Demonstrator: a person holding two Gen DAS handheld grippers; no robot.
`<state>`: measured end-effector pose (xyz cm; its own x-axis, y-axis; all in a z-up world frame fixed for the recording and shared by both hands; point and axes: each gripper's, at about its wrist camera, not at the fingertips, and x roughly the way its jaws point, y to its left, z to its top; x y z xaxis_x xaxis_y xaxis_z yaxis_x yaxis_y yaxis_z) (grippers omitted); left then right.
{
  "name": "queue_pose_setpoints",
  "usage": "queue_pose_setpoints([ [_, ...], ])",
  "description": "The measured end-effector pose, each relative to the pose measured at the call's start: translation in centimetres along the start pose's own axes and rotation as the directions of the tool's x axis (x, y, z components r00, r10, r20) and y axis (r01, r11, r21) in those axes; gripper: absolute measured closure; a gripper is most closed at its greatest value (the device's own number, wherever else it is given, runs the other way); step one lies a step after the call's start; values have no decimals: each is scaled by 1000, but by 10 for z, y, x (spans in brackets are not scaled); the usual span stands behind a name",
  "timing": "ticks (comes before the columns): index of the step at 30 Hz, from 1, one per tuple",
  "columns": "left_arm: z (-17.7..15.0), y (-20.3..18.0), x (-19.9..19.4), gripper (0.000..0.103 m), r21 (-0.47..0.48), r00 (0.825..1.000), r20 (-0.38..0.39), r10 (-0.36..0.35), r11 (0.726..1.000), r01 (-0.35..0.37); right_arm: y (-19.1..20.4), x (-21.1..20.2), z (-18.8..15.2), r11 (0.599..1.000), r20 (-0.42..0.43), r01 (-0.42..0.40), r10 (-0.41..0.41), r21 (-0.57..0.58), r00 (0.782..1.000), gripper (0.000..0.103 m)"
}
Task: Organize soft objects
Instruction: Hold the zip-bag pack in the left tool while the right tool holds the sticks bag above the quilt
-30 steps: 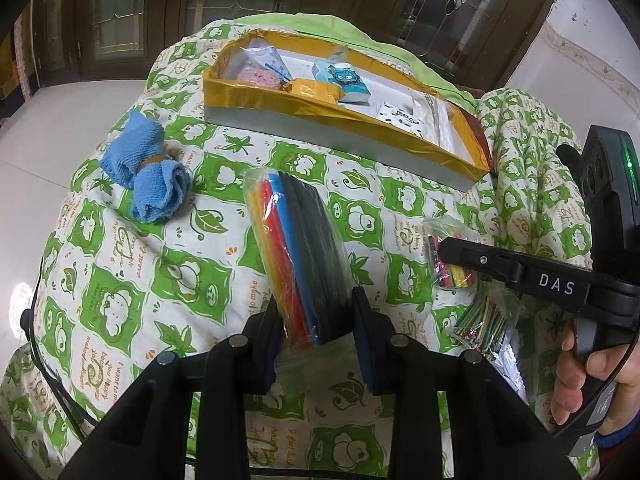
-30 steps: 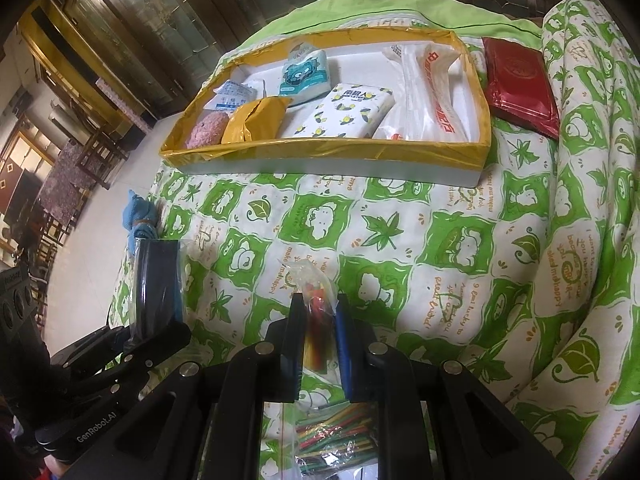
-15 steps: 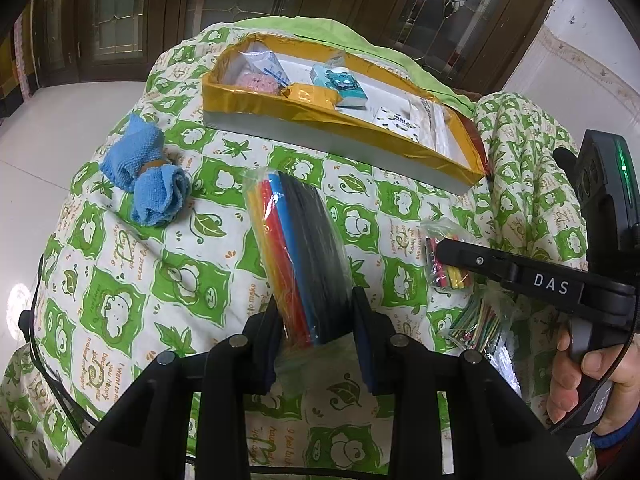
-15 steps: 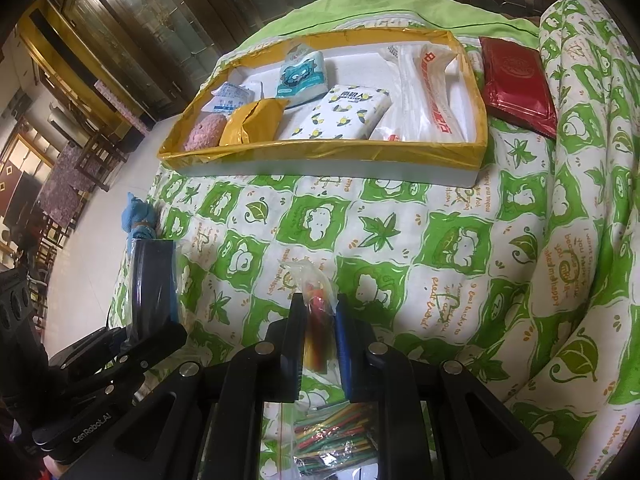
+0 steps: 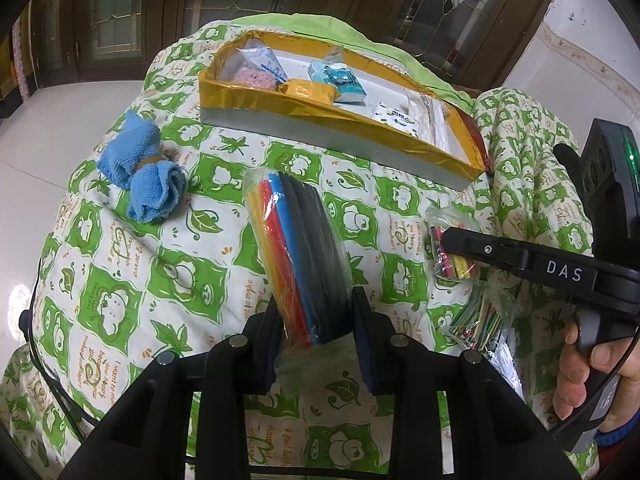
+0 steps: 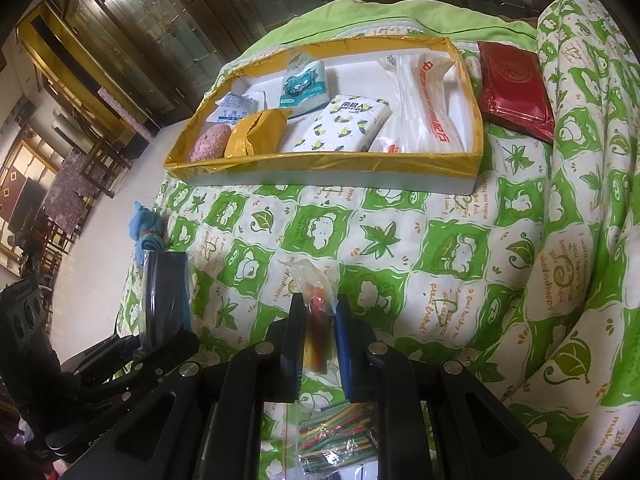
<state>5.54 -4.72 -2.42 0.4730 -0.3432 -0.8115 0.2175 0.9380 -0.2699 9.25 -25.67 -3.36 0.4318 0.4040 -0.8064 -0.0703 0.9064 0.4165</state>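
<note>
The left tool (image 5: 314, 326) is clamped on a clear bag of colored foam sheets (image 5: 296, 256), held upright above the green-patterned quilt (image 5: 120, 280). The right tool (image 6: 319, 342) pinches a small bag of colored sticks (image 6: 318, 312). The yellow-rimmed tray (image 6: 320, 160) lies farther back.

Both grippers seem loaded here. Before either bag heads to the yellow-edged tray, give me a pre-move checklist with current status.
1. Left gripper shut on the clear bag of large coloured and black sheets: ok.
2. Right gripper shut on the small clear bag of coloured sticks: ok.
3. Free floor space in the yellow-edged white tray: ok, a bare patch at the back.
4. Path over the green-patterned quilt to the tray: ok.
5. Blue rolled cloth still outside the tray: not ok.
6. Grip firmness on the slippery plastic: cannot tell.
</note>
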Motion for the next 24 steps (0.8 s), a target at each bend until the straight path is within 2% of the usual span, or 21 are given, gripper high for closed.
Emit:
queue_pose_setpoints([
  [24,3,-4,4,73,23,1000,-9,23,999,-23,-2,-2,1,1000,7,5,-5,8,1000,88],
])
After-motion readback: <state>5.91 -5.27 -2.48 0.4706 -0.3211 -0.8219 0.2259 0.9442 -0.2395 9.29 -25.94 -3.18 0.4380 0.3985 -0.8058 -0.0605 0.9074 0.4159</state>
